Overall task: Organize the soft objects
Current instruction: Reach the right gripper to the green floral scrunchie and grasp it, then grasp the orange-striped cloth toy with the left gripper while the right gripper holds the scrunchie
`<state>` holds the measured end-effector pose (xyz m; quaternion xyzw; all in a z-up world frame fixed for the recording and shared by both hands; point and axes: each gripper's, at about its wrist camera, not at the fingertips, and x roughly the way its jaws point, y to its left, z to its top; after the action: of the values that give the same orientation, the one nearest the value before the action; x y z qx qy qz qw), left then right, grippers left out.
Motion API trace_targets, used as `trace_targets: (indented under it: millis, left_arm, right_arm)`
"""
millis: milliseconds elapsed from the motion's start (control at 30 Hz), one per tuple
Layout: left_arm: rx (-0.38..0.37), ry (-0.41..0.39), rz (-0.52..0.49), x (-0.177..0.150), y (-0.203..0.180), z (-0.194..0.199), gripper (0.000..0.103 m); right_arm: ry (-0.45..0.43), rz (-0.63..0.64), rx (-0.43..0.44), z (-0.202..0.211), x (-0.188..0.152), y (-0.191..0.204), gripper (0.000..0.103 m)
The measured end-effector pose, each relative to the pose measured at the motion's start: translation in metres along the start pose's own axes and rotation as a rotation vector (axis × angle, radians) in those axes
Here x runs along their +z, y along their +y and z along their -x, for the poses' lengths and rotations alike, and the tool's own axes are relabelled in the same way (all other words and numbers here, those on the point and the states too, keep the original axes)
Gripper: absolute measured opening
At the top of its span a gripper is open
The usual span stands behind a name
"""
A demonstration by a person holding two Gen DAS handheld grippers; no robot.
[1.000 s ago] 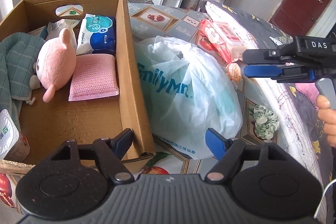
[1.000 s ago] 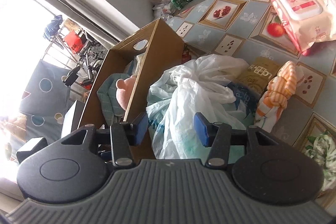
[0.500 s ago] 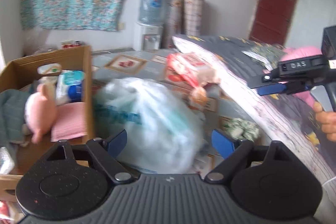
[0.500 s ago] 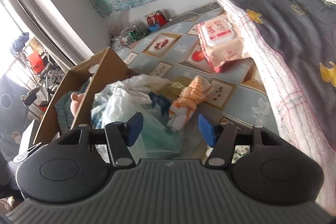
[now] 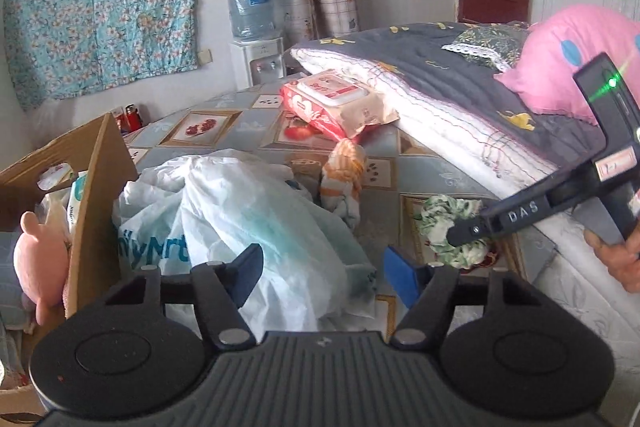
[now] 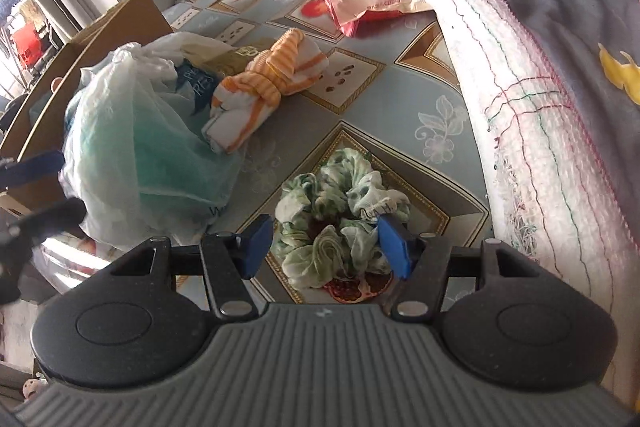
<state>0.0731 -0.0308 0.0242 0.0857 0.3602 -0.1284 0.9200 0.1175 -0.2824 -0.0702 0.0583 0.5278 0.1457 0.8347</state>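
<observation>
The green-and-white scrunchie (image 6: 340,215) lies on the patterned mat (image 6: 432,115) between my wide-open right gripper (image 6: 326,247) fingers; light and squashy, so I'd pinch its bunched ring across the middle.

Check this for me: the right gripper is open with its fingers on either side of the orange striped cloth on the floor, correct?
Not quite. The right gripper is open, but its fingers sit on either side of the green and white scrunchie, as the right wrist view shows. The orange striped cloth lies further away on the floor, untouched.
</observation>
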Motion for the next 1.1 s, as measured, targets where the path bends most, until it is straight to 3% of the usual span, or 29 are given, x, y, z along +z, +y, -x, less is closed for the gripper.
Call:
trace_targets:
  millis: [133, 333, 433, 567, 800, 1033, 1100]
  left_arm:
    - [0.036, -0.007, 0.02, 0.016, 0.012, -0.011, 0.065]
    - [-0.018, 0.0, -0.018, 0.048, 0.006, -0.042, 0.064]
    - [-0.076, 0.04, -0.022, 0.062, -0.001, -0.066, 0.06]
    - [-0.122, 0.085, -0.046, 0.07, -0.011, -0.096, 0.057]
    - [-0.122, 0.213, -0.082, 0.074, -0.023, -0.145, 0.055]
    - [-0.046, 0.307, -0.091, 0.072, -0.027, -0.174, 0.047]
    - [-0.042, 0.311, -0.088, 0.073, -0.029, -0.176, 0.037]
  right_arm:
    - [-0.001, 0.055, -0.009, -0.01, 0.002, 0.001, 0.058]
    - [-0.007, 0.228, -0.095, -0.023, 0.002, 0.02, 0.056]
    - [-0.028, 0.281, -0.15, -0.028, 0.004, 0.025, 0.042]
    - [-0.045, 0.201, -0.159, -0.03, 0.019, 0.01, 0.029]
    - [-0.052, 0.075, -0.093, -0.031, 0.033, -0.014, 0.027]
    - [-0.057, 0.063, -0.079, -0.033, 0.036, -0.016, 0.027]
    - [-0.061, 0.054, -0.074, -0.034, 0.036, -0.017, 0.027]
